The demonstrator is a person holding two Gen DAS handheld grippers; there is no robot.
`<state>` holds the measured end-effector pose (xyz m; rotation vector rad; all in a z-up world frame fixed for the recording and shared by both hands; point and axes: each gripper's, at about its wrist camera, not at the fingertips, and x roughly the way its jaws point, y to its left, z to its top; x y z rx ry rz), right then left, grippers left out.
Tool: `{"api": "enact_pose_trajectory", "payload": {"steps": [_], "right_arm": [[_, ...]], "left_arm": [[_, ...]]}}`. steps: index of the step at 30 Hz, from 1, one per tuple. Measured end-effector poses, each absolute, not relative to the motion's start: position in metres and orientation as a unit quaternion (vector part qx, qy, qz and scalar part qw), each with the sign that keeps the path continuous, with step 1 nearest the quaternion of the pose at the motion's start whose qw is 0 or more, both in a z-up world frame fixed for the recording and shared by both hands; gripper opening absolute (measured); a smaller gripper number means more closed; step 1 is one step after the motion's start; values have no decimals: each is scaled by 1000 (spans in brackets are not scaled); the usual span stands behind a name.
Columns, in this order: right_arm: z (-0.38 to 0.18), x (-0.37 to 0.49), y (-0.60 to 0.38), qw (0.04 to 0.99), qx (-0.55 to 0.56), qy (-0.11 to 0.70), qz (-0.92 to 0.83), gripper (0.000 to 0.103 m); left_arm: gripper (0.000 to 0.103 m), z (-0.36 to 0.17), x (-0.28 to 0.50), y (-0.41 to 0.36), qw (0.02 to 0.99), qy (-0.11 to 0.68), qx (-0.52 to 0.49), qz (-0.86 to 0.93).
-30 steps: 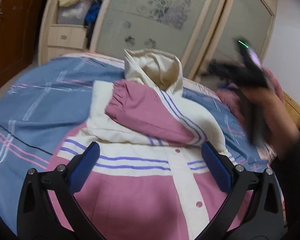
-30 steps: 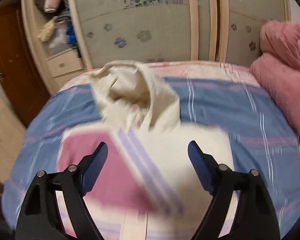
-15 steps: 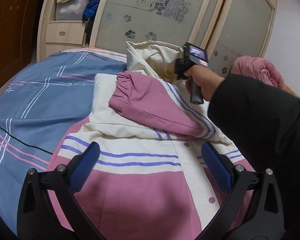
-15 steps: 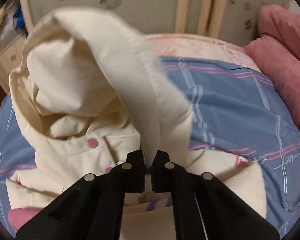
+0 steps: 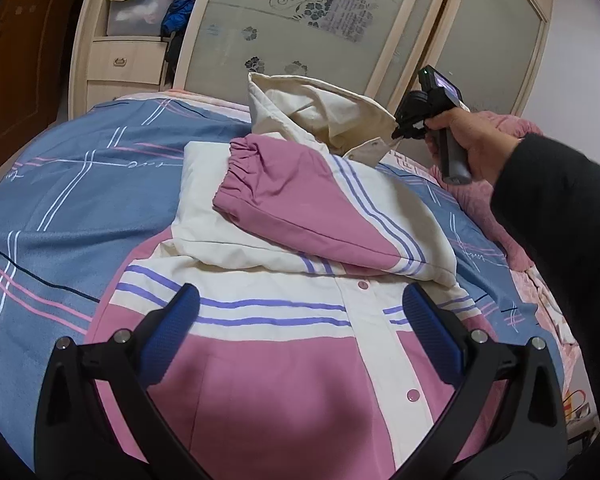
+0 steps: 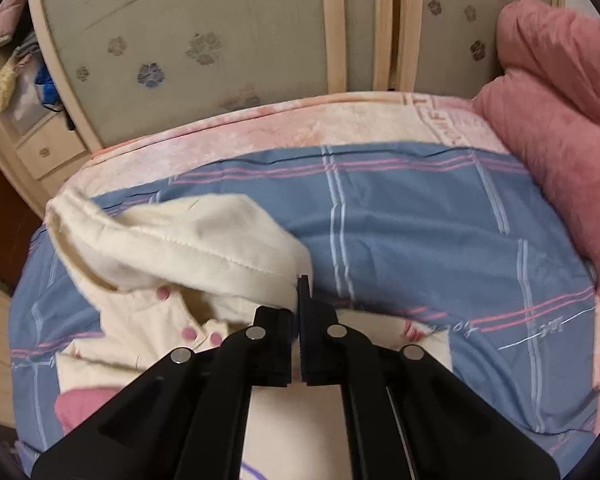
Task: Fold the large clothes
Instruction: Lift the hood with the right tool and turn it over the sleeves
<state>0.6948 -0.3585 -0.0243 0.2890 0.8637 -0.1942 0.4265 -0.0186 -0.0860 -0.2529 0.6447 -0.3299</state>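
We see the large pink-and-cream padded jacket with purple stripes [image 5: 284, 344] lying front-up on the bed's blue plaid cover [image 5: 60, 200], one pink sleeve [image 5: 300, 208] folded across its chest. Our right tool [image 6: 304, 284] is pinched together on the rim of the jacket's cream hood [image 6: 188, 248], at the far end of the jacket, and the hood's edge is lifted off the cover; a hand in a dark sleeve [image 5: 472, 144] holds that tool. Our left tool [image 5: 300, 328] hovers over the jacket's lower front, its blue pads [image 5: 432, 336] spread wide apart with nothing gripped. A pink quilt [image 6: 560, 128] is bunched at the bed's right side.
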Motion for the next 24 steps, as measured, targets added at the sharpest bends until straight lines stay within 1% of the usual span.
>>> {"api": "enact_pose_trajectory", "payload": {"steps": [5, 8, 10, 11, 12, 13, 14, 15, 16, 17, 19, 20, 22, 23, 24], "right_arm": [[-54, 648, -335, 911, 67, 402, -70, 2], [-86, 624, -332, 915, 54, 394, -72, 2], [-100, 615, -338, 920, 64, 379, -77, 3], [-102, 611, -342, 925, 77, 365, -70, 10], [-101, 609, -343, 929, 85, 353, -65, 22], [-95, 605, -345, 935, 100, 336, -50, 28], [-90, 603, -345, 938, 113, 325, -35, 41], [-77, 597, -343, 941, 135, 309, -14, 48], [-64, 593, -339, 945, 145, 294, 3, 51], [-49, 589, -328, 949, 149, 276, 23, 57], [-32, 593, -301, 951, 134, 273, 59, 64], [-29, 602, -290, 948, 124, 284, 72, 67], [-31, 635, -263, 929, 115, 337, 98, 67], [-39, 661, -253, 912, 126, 376, 100, 67], [-44, 676, -249, 904, 135, 393, 97, 67]], "left_arm": [[101, -90, 431, -16, 923, 325, -126, -160], [101, -91, 432, -14, 920, 331, -136, -159], [101, -93, 433, -13, 919, 333, -139, -158], [101, -94, 433, -13, 919, 334, -139, -156], [101, -94, 433, -14, 919, 335, -139, -155], [101, -95, 433, -14, 918, 337, -140, -155], [101, -95, 433, -14, 917, 338, -142, -156], [101, -96, 434, -14, 917, 339, -143, -156], [101, -96, 434, -14, 916, 339, -144, -157], [101, -97, 435, -14, 916, 340, -145, -158], [101, -99, 436, -14, 914, 344, -148, -158], [101, -101, 437, -13, 912, 347, -152, -160], [101, -103, 437, -14, 907, 352, -160, -164], [101, -104, 437, -14, 905, 355, -162, -168], [101, -105, 438, -15, 905, 356, -161, -169]]}}
